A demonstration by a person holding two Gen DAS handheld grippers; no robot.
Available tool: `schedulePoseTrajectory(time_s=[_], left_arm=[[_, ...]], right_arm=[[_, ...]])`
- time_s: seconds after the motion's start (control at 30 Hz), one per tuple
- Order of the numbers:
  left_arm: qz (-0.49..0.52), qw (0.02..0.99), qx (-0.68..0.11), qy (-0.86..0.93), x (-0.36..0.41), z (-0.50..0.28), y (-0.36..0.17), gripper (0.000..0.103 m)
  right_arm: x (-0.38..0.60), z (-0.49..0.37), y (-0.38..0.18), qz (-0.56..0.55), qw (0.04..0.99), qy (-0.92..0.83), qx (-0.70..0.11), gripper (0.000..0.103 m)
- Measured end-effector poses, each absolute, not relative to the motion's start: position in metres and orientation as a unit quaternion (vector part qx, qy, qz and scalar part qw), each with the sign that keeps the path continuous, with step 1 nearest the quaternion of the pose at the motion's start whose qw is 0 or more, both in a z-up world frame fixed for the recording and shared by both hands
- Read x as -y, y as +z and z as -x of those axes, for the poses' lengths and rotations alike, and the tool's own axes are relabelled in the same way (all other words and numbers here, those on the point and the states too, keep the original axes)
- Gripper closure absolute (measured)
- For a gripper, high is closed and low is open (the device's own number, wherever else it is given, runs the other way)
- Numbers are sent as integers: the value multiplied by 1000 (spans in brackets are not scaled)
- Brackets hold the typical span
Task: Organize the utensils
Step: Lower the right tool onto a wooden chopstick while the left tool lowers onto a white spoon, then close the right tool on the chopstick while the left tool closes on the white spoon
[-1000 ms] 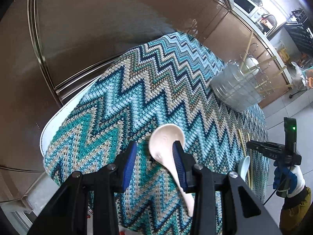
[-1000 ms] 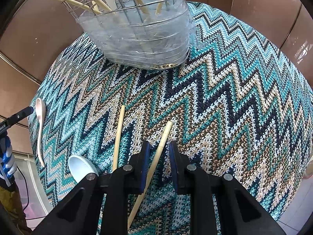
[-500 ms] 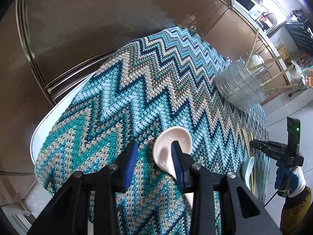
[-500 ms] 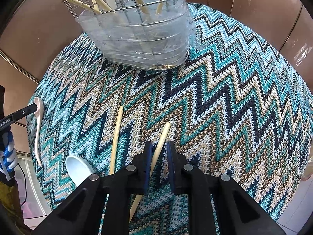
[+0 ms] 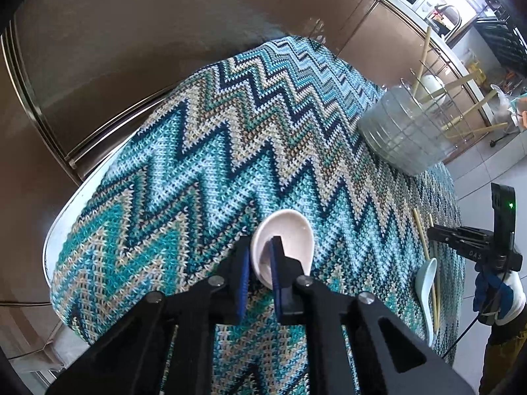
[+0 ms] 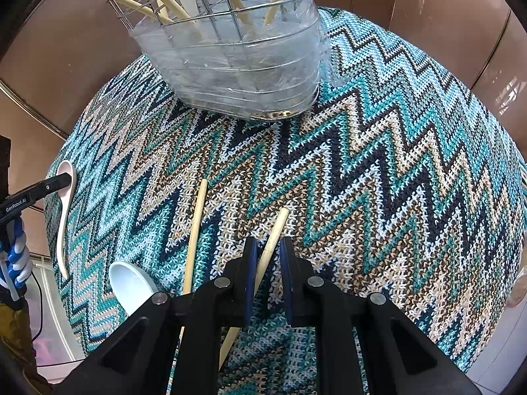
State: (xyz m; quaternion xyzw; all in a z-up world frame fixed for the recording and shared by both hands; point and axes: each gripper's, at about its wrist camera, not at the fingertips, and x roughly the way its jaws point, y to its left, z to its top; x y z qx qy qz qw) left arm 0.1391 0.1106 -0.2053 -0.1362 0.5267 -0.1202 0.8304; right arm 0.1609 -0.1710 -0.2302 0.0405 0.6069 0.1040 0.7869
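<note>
Closing in on the rim of a pale pink spoon [image 5: 290,240], the left gripper [image 5: 260,273] is pinching the bowl's edge between its blue-padded fingers [image 5: 244,279] — one finger outside the bowl, the other inside it. The spoon is lying at the near left part of the table [image 5: 66,210], on a zigzag-patterned knitted cloth [image 5: 204,151] in teal, navy and beige.

The right gripper [image 6: 268,263] is pointing steeply down over the near middle of the cloth, and its fingers [image 6: 250,263] are narrowing around a pale chopstick [image 6: 275,233] that is running between them; whether the pads are already pressing on it cannot be told. A second chopstick [image 6: 197,227] is lying just to the left of it, apart from it, and a light blue spoon [image 6: 130,283] is resting further left at the near edge of the cloth.

At the far side a wire utensil rack [image 6: 237,62] wrapped in clear plastic is standing on the cloth — several chopsticks and a white spoon are leaning inside it. In the left wrist view a gloved hand [image 5: 497,293] is holding the right gripper at the right edge.
</note>
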Motion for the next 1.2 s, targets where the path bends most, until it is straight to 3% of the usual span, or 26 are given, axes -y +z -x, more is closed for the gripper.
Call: schedulePoseTrajectory(time_s=[0.3,1.2], left_arm=[[135,839,-514,-116,-106,-136,-197,96],[139,874,-452,-113,-107,-107,-151,96]], right_arm=[[178,-153,-227,-54,796,105,-593,97],[205,-87,-147,-65,852,92,-511,97]])
